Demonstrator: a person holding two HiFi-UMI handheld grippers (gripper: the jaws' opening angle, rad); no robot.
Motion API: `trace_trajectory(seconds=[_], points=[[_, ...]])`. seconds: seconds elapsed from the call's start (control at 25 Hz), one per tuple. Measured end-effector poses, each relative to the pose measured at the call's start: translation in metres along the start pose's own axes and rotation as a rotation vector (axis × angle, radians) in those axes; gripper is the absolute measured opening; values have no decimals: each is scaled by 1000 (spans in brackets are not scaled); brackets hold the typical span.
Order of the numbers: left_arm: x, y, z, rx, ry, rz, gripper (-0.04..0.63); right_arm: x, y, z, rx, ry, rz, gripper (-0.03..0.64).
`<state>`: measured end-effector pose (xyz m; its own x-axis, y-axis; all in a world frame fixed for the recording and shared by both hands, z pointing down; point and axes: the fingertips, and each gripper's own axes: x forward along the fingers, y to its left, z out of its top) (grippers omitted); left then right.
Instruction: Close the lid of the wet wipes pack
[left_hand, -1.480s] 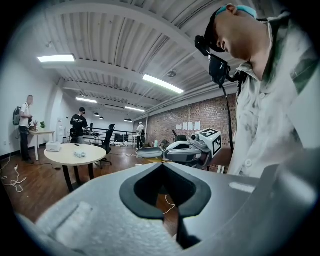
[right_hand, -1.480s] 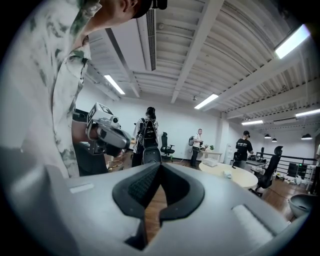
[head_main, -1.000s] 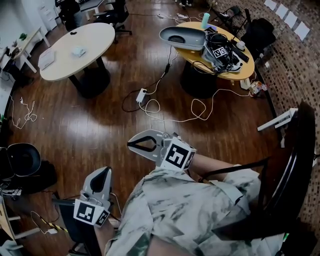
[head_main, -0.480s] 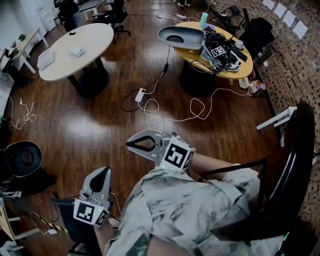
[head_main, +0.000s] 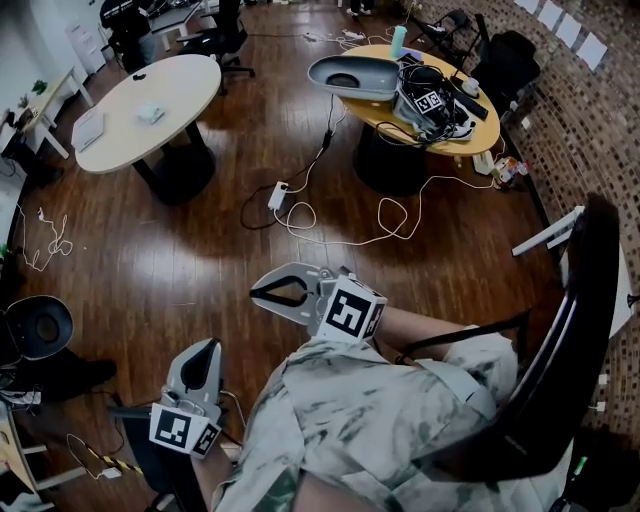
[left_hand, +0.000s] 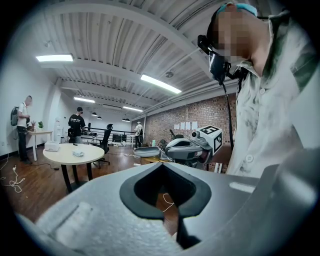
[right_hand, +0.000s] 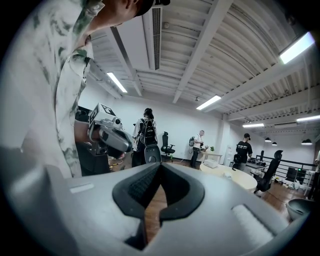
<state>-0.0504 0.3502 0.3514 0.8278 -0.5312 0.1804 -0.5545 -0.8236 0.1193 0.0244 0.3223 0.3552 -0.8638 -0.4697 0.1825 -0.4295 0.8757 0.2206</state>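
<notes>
Both jaws pairs together, nothing held: left gripper (head_main: 207, 348), right gripper (head_main: 260, 292) near my body. I spot no wipes pack; task unstarted. Next: locate and approach it.

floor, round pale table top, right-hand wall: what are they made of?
Dark floor: wood planks or wood-look laminate with a glossy finish; plank seams and bright lamp reflections show.
Round pale table top: smooth and fairly matte, probably laminate or painted board; no grain is visible.
Right-hand wall: bare brick, rough; the mortar courses show.
</notes>
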Motion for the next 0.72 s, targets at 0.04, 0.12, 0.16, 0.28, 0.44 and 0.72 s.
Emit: trace_trajectory(seconds=[0.04,0.12,0.16,0.28,0.44,0.72], points=[[0,0,0,0,0,0,2,0,1,0,0,1,0,8],[0,0,0,1,-1,2,3,1,2,-2,-10,-7,8,8],[0,0,0,0,-2,3,2,2,3,-2,-13,-9,11,8],[1,2,0,-2,-1,4,3,4,2,-3,-14,-6,17,7],[1,3,-3,-6,-1,1,2,8,2,-6,-15,1,21,8],[-5,-1,-4,-26,10,-2,2,16,10,-8,1,18,46,8]])
